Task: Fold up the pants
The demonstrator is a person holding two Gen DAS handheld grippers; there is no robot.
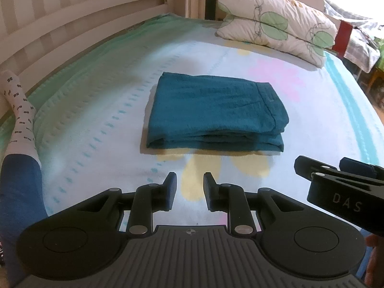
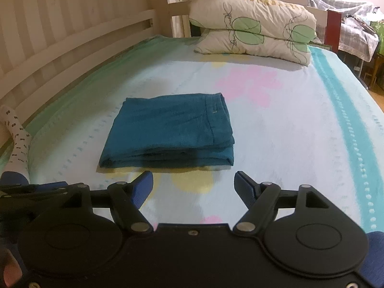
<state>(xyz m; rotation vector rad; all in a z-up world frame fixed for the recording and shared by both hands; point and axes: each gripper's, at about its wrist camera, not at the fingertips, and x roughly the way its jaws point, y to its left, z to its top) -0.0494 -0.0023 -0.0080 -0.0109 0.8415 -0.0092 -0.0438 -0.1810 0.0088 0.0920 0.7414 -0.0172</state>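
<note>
Teal pants (image 1: 216,110) lie folded into a compact rectangle on the flowered bedspread (image 1: 96,110), with the stacked layers showing along the near edge. Both grippers hover just short of that near edge and touch no cloth. My left gripper (image 1: 189,180) has a narrow gap between its blue pads, and nothing is in it. My right gripper (image 2: 194,177) stands wide open and empty in front of the pants (image 2: 170,132). In the left wrist view the right gripper (image 1: 321,163) reaches in from the lower right.
Two leaf-print pillows (image 2: 252,31) are stacked at the far end of the bed. A white slatted rail (image 1: 72,24) runs along the left side. A person's leg in a patterned sock (image 1: 21,120) rests at the left edge. Cluttered furniture stands past the right side.
</note>
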